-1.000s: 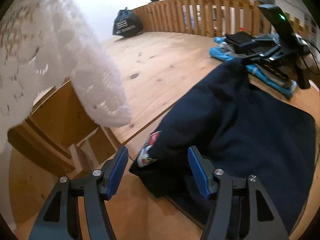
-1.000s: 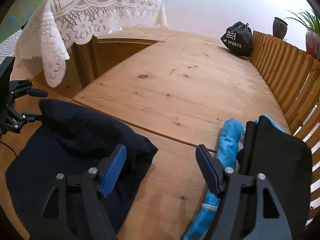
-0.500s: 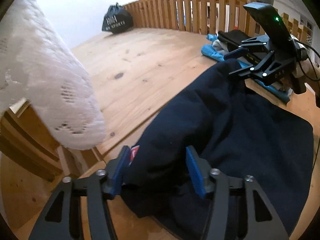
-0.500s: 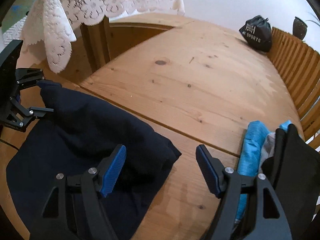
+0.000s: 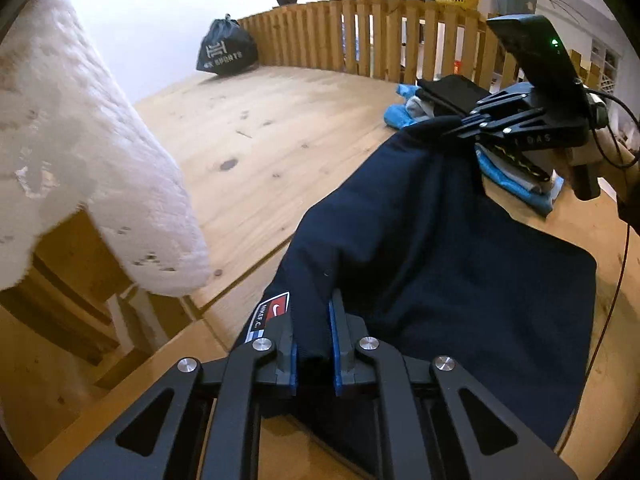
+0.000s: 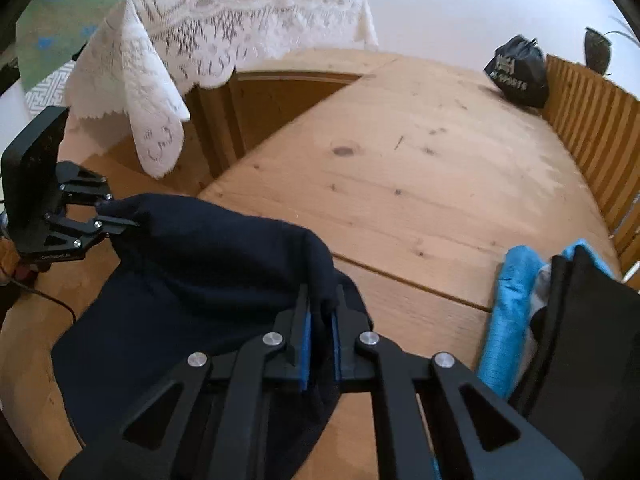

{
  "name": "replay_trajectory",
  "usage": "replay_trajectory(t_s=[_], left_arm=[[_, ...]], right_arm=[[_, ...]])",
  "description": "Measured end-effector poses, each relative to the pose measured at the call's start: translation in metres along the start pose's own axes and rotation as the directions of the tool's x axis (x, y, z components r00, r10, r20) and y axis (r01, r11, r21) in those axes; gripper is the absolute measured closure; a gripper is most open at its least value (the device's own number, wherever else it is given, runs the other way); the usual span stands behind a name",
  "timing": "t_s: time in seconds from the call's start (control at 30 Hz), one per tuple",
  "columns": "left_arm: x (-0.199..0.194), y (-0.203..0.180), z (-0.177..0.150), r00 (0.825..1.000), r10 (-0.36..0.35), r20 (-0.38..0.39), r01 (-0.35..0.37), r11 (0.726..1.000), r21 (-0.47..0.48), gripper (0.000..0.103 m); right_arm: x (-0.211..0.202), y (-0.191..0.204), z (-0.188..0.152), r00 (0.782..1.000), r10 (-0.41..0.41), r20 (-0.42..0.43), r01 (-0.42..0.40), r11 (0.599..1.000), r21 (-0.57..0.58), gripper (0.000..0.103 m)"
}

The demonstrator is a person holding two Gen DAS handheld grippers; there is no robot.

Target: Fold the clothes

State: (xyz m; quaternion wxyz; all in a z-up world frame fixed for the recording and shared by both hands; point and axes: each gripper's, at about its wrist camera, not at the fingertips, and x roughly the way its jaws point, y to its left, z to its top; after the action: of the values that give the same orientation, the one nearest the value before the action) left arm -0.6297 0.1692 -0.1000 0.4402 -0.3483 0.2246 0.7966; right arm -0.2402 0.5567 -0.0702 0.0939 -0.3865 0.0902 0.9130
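Navy fabric is what both tools hold: one navy garment (image 5: 440, 248) lies on the pine table (image 5: 260, 128), its far edge lifted off the wood. The left gripper (image 5: 314, 344) is pinched on one end of that edge, beside a small logo patch (image 5: 274, 312); the right gripper (image 6: 320, 334) is pinched on the other end, so the edge hangs taut between them, probably to carry it over as a fold. Beyond the garment's right end sits one stack of folded clothes (image 6: 560, 320). Across the table rests one black drawstring bag (image 5: 226, 50).
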Motion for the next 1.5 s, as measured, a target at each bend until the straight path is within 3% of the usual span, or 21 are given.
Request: replay_trajectory(t_s=[0.17,0.37,0.43,0.5,0.6,0.7,0.8,0.9,0.93,1.0,1.03,1.1,1.17,1.4,1.5], left_arm=[[-0.048,-0.018,-0.004,0.998,-0.021,0.064,0.019,0.999,0.031,0.093],[-0.112,-0.077,-0.011,0.993,-0.024,0.119,0.003,0.985,0.171,0.093],[-0.123,-0.085,-0.008,0.990,-0.056,0.133,0.026,0.976,0.215,0.093],[-0.116,-0.077,0.000,0.991,-0.040,0.126,0.013,0.977,0.211,0.093],[-0.076,-0.034,0.015,0.997,-0.027,0.075,0.020,0.996,0.082,0.093],[-0.007,0.017,0.023,0.995,0.102,-0.014,-0.102,0.995,-0.005,0.087],[0.049,0.055,0.023,0.972,0.180,-0.155,-0.197,0.974,-0.108,0.085],[0.054,0.062,0.018,0.962,0.213,-0.171,-0.233,0.967,-0.106,0.072],[0.053,0.062,0.016,0.960,0.222,-0.171,-0.242,0.965,-0.101,0.064],[0.043,0.065,0.016,0.956,0.247,-0.162,-0.265,0.959,-0.103,0.065],[0.035,0.066,0.017,0.960,0.238,-0.145,-0.255,0.961,-0.109,0.064],[0.018,0.064,0.018,0.978,0.187,-0.089,-0.198,0.971,-0.137,0.063],[0.020,0.066,0.021,0.986,0.144,-0.083,-0.157,0.972,-0.175,0.042],[0.067,0.072,0.021,0.988,0.067,-0.140,-0.101,0.961,-0.258,0.042],[0.074,0.071,0.018,0.991,0.040,-0.124,-0.076,0.951,-0.301,0.042]], right_arm=[[-0.050,0.017,-0.007,0.992,0.039,0.123,-0.041,0.999,0.011,0.096],[-0.115,0.040,-0.028,0.962,0.064,0.266,-0.068,0.998,0.007,0.096],[-0.128,0.041,-0.032,0.953,0.084,0.292,-0.091,0.996,0.008,0.096],[-0.130,0.037,-0.030,0.949,0.079,0.307,-0.088,0.996,0.014,0.096],[-0.092,0.024,-0.024,0.973,0.025,0.229,-0.035,0.999,0.037,0.096],[-0.045,0.010,-0.016,0.991,-0.038,0.128,0.031,0.998,0.058,0.096],[0.002,-0.005,-0.009,0.995,-0.100,0.024,0.098,0.993,0.072,0.095],[0.049,-0.019,-0.002,0.984,-0.160,-0.081,0.166,0.983,0.079,0.089],[0.054,-0.021,0.000,0.983,-0.161,-0.089,0.168,0.983,0.079,0.081],[0.036,-0.022,0.004,0.987,-0.153,-0.043,0.156,0.984,0.085,0.060],[0.024,-0.025,0.006,0.985,-0.170,-0.015,0.171,0.981,0.095,0.051],[0.008,-0.031,0.008,0.983,-0.184,0.014,0.181,0.976,0.120,0.049],[0.004,-0.038,0.009,0.988,-0.153,0.013,0.149,0.977,0.154,0.048],[0.040,-0.053,0.001,0.993,-0.102,-0.062,0.114,0.963,0.243,0.044],[0.054,-0.057,-0.003,0.994,-0.075,-0.078,0.094,0.957,0.275,0.044]])
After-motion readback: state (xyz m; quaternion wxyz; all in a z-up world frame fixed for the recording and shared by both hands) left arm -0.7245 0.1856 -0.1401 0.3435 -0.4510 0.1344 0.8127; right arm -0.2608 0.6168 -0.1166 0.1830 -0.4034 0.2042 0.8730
